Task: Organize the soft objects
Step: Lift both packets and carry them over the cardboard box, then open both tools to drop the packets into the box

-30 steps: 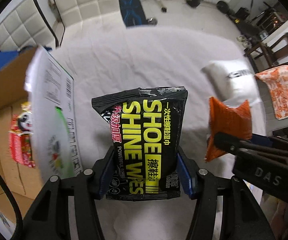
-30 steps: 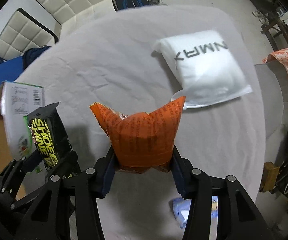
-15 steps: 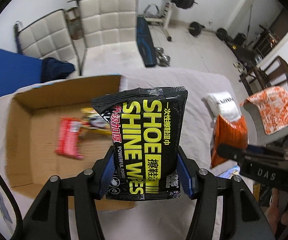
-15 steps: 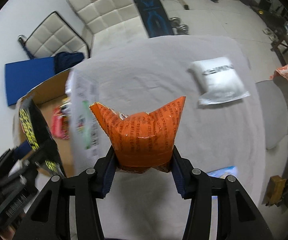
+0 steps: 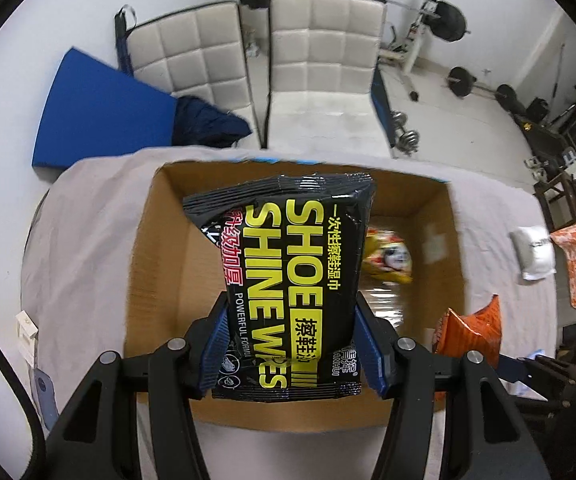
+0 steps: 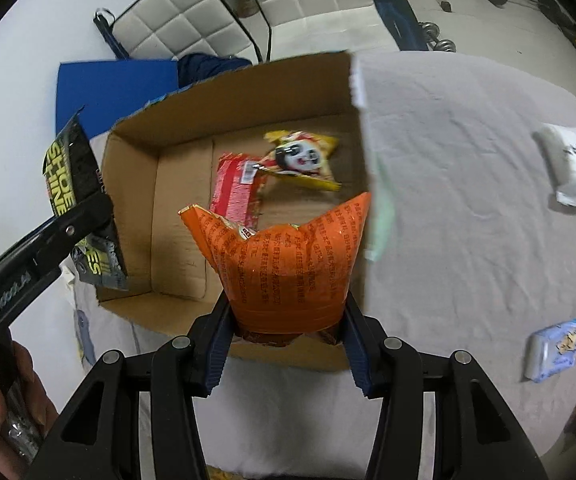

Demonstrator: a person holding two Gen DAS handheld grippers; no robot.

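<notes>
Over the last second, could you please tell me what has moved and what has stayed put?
Both tools swung left from above the bare table to the cardboard box. The left tool now holds the black shoe wipes pack over the open box, and the right tool holds the orange packet at its near edge. Neither grip changed. The white pouch still lies on the table.

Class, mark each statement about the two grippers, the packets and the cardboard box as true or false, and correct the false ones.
1. The left gripper grips a black shoe shine wipes pack. True.
2. The right gripper is open with nothing in it. False: it is shut on an orange packet.
3. The cardboard box already holds a red packet and a yellow panda packet. True.
4. The white pouch lies inside the box. False: it lies on the cloth-covered table, apart from the box.
</notes>
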